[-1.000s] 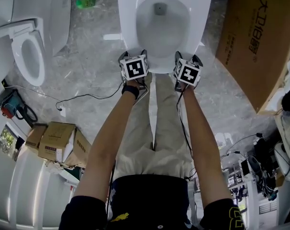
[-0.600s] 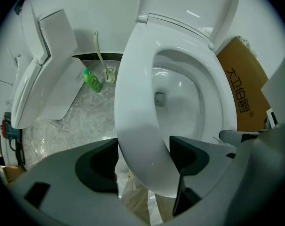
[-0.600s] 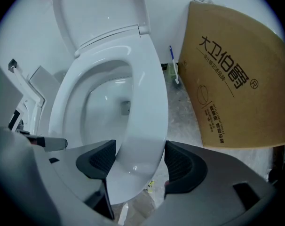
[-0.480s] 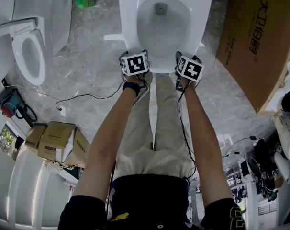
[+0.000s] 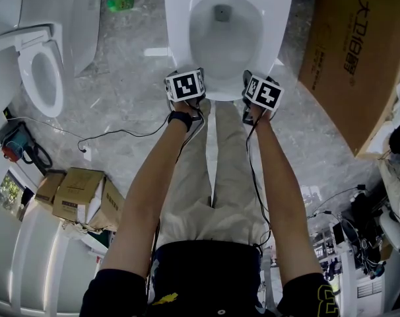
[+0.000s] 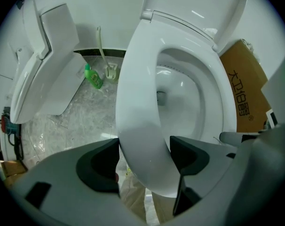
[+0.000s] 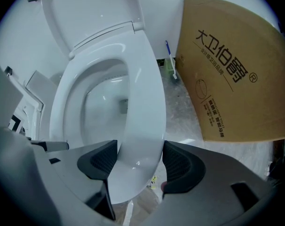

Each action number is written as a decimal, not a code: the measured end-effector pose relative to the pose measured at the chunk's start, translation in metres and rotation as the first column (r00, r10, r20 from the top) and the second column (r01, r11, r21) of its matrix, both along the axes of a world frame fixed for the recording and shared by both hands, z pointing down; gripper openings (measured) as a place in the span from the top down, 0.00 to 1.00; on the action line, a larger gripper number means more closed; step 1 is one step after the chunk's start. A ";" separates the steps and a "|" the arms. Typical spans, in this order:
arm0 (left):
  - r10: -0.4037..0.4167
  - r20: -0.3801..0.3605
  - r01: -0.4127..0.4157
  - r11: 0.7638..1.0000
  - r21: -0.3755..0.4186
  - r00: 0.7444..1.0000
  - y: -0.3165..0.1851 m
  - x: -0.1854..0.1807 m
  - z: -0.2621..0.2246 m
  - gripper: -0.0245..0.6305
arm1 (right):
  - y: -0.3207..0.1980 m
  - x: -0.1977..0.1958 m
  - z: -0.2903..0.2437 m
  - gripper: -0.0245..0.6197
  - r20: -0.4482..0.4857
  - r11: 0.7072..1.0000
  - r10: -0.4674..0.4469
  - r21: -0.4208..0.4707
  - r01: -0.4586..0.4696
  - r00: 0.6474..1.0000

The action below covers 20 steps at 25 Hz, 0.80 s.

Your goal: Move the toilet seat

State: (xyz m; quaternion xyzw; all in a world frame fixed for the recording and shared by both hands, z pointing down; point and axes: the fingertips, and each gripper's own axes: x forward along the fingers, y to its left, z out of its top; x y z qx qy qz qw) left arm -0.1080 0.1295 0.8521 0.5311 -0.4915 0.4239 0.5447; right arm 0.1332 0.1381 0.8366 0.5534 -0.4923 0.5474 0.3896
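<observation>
Marble floor [image 5: 121,65]; left hand-held gripper [image 6: 143,155] clamps white toilet seat [image 6: 135,93]; right hand-held gripper [image 7: 140,161] just closed on it

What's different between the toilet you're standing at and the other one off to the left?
The near toilet has the left tongs and right tongs clamped on its toilet seat, the right jaws having just been closing; the other toilet is untouched. The near toilet stands directly before the person; the other toilet stands off to the left. Both are white, bowls uncovered.
</observation>
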 end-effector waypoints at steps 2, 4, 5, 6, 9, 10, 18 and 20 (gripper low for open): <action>-0.005 -0.003 0.005 1.000 0.001 1.000 0.003 0.002 0.007 0.43 | 0.000 0.000 0.000 0.46 0.007 1.000 0.006 0.001 -0.006 1.000; -0.011 -0.001 0.011 1.000 0.002 1.000 0.005 0.003 0.010 0.43 | 0.000 0.001 0.000 0.47 0.015 1.000 0.015 -0.001 -0.015 1.000; -0.014 0.000 0.014 1.000 0.002 1.000 0.004 0.004 0.009 0.43 | 0.000 0.001 0.000 0.48 0.019 1.000 0.020 -0.002 -0.020 1.000; -0.017 -0.004 0.017 1.000 0.003 1.000 0.003 0.006 0.007 0.44 | 0.000 0.001 0.000 0.48 0.023 1.000 0.022 -0.002 -0.022 0.999; -0.026 -0.016 0.026 1.000 0.001 1.000 0.001 0.011 0.002 0.44 | 0.000 0.002 0.000 0.48 0.030 1.000 0.025 -0.004 -0.025 0.999; -0.024 -0.005 0.024 1.000 -0.001 1.000 0.003 0.008 0.004 0.44 | 0.001 0.002 -0.001 0.48 0.032 1.000 0.027 -0.005 -0.027 0.999; -0.019 0.036 0.019 1.000 0.002 0.999 -0.002 0.002 -0.007 0.46 | 0.002 0.002 -0.003 0.50 0.041 0.999 0.043 -0.012 -0.042 0.998; -0.014 0.063 0.014 1.000 0.000 0.998 -0.002 -0.006 -0.007 0.47 | 0.002 0.001 -0.004 0.50 0.042 0.999 0.046 -0.013 -0.046 0.998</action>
